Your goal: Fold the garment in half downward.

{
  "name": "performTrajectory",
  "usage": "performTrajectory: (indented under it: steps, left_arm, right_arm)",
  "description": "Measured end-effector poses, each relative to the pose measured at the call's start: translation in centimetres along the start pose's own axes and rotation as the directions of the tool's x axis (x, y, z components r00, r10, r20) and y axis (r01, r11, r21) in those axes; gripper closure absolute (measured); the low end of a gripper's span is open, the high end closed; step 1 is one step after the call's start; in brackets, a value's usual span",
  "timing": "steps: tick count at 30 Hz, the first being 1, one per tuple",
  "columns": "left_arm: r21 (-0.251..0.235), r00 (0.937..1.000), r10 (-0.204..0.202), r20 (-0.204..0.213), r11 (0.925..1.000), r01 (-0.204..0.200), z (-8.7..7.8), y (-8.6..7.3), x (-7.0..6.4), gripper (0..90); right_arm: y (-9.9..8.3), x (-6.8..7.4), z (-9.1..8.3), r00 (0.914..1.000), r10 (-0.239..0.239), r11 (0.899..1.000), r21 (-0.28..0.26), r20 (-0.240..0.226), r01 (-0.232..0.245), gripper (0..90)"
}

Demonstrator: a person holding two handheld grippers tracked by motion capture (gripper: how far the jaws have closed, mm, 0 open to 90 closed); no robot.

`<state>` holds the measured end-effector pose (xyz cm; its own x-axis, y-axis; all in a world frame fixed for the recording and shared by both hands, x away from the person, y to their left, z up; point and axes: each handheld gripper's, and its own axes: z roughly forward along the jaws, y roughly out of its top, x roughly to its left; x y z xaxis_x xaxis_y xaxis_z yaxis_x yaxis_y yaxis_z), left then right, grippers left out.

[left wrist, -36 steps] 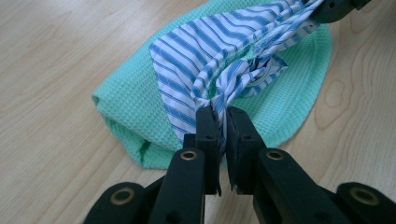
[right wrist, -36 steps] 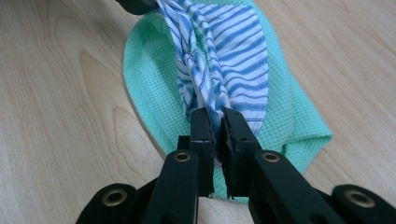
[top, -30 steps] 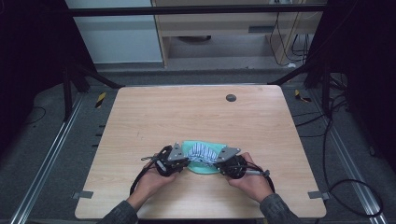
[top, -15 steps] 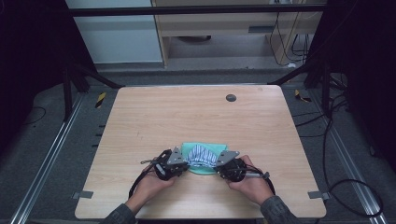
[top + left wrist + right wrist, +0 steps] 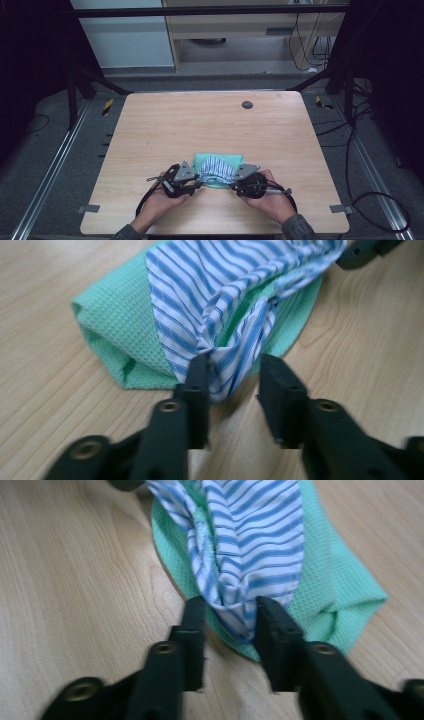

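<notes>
A blue-and-white striped cloth (image 5: 216, 168) lies bunched on a folded green waffle cloth (image 5: 204, 159) near the table's front edge. My left gripper (image 5: 192, 181) is at the pile's left end and my right gripper (image 5: 234, 183) at its right end, each held in a hand. In the left gripper view the jaws of the left gripper (image 5: 232, 370) stand apart around a gathered corner of the striped cloth (image 5: 225, 290), with the green cloth (image 5: 115, 325) behind. The right gripper (image 5: 227, 612) likewise stands open around the striped cloth's (image 5: 255, 540) other end, over the green cloth (image 5: 335, 590).
The wooden table (image 5: 200, 120) carries a small dark round disc (image 5: 247, 104) near its far edge. Black frame posts stand at both sides, and cables lie on the floor to the right.
The striped cloth has drawn in and bunched up between the two grippers. Both hands have stayed almost where they were.
</notes>
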<state>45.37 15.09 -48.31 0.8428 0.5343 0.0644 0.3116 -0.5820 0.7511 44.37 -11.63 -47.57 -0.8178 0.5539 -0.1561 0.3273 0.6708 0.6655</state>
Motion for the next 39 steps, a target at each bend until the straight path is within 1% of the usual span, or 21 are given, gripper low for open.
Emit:
performTrajectory:
  steps: [2,3,5,6,8,10,11,13,15,16,17,21,24,28,30,32,33,35,37,38,39]
  left_arm:
    - [-0.018,0.9997,-0.021,-0.014,0.9996,0.020,-0.7,-0.2,0.0,47.1]
    - [-0.031,0.9992,-0.034,-0.020,0.9990,0.033,-1.1,-0.3,0.1,42.9]
    - [-0.045,0.9972,-0.073,-0.016,0.9964,0.072,-1.8,-0.4,0.4,33.1]
    - [-0.050,0.9965,-0.081,-0.019,0.9956,0.080,-2.1,-0.4,0.6,29.4]
    - [-0.060,0.9943,-0.086,-0.063,0.9948,0.082,-2.8,-0.5,1.4,26.2]
    - [-0.067,0.9899,-0.114,-0.084,0.9919,0.109,-3.1,-0.6,2.3,21.2]
    - [-0.068,0.9857,-0.133,-0.104,0.9897,0.126,-3.2,-0.9,2.9,18.9]
    - [-0.057,0.9797,-0.148,-0.135,0.9883,0.142,-3.4,-1.3,3.8,15.4]
    - [-0.052,0.9748,-0.169,-0.145,0.9852,0.164,-3.5,-1.8,4.5,13.2]
    - [-0.048,0.9709,-0.186,-0.152,0.9824,0.180,-3.5,-2.1,4.8,13.2]
    - [-0.046,0.9689,-0.192,-0.157,0.9813,0.187,-3.5,-2.2,5.0,13.0]
    - [-0.030,0.9650,-0.205,-0.164,0.9788,0.203,-3.7,-2.7,5.8,12.2]
    - [-0.023,0.9613,-0.215,-0.173,0.9766,0.214,-3.9,-2.8,6.3,11.1]
    - [0.023,0.9632,-0.208,-0.170,0.9763,0.215,-3.8,-3.1,7.2,7.0]
    - [0.038,0.9614,-0.212,-0.176,0.9744,0.222,-3.6,-3.3,7.8,6.9]
    - [0.058,0.9603,-0.212,-0.181,0.9724,0.226,-3.3,-3.4,8.4,6.4]
    - [0.067,0.9581,-0.216,-0.188,0.9705,0.232,-3.2,-3.4,8.8,6.4]
    - [0.076,0.9551,-0.214,-0.205,0.9693,0.234,-2.8,-3.6,9.6,6.4]
    - [0.082,0.9514,-0.217,-0.218,0.9674,0.240,-2.5,-3.7,10.3,6.4]
    - [0.082,0.9494,-0.220,-0.224,0.9664,0.244,-2.4,-3.7,10.5,6.4]
    - [0.084,0.9475,-0.219,-0.233,0.9661,0.244,-2.3,-3.8,10.9,6.4]
  right_arm:
    - [-0.4,0.0,-0.7,0.9987,0.048,0.999,-0.023,0.014,-0.048,45.0]
    - [-0.6,-0.1,-0.9,0.9984,0.054,0.998,-0.028,0.019,-0.054,40.2]
    - [-1.2,-0.1,-1.6,0.9955,0.079,0.995,-0.059,0.052,-0.076,30.1]
    - [-1.3,-0.2,-1.8,0.9942,0.092,0.994,-0.065,0.056,-0.088,27.0]
    - [-1.9,-0.5,-2.2,0.9881,0.127,0.989,-0.081,0.087,-0.120,19.3]
    - [-2.4,-1.1,-2.3,0.9807,0.164,0.984,-0.091,0.106,-0.155,15.3]
    - [-2.5,-1.4,-2.4,0.9773,0.179,0.981,-0.091,0.112,-0.170,14.6]
    - [-3.0,-2.1,-2.4,0.9679,0.213,0.975,-0.096,0.134,-0.201,12.9]
    - [-3.4,-3.0,-2.4,0.9568,0.250,0.966,-0.105,0.148,-0.237,12.7]
    - [-3.5,-3.2,-2.4,0.9541,0.259,0.964,-0.106,0.150,-0.245,12.7]
    - [-3.7,-3.5,-2.4,0.9502,0.269,0.961,-0.108,0.157,-0.255,12.5]
    - [-4.2,-4.3,-2.4,0.9402,0.294,0.954,-0.113,0.173,-0.277,12.1]
    - [-4.7,-4.9,-2.5,0.9324,0.314,0.948,-0.105,0.178,-0.300,9.5]
    - [-5.2,-5.7,-2.5,0.9222,0.338,0.940,-0.100,0.187,-0.325,7.4]
    - [-5.5,-6.2,-2.3,0.9108,0.362,0.932,-0.091,0.199,-0.350,6.8]
    - [-5.9,-6.9,-2.2,0.9028,0.377,0.926,-0.090,0.207,-0.366,6.5]
    - [-6.0,-7.1,-2.1,0.8981,0.387,0.922,-0.089,0.210,-0.376,6.7]
    - [-6.2,-7.9,-2.0,0.8818,0.416,0.909,-0.094,0.222,-0.406,6.9]
    - [-6.4,-8.5,-1.8,0.8710,0.429,0.903,-0.103,0.240,-0.416,7.1]
    - [-6.5,-9.0,-1.7,0.8591,0.447,0.895,-0.110,0.250,-0.433,7.1]
    - [-6.5,-9.2,-1.6,0.8527,0.458,0.889,-0.118,0.252,-0.442,7.1]
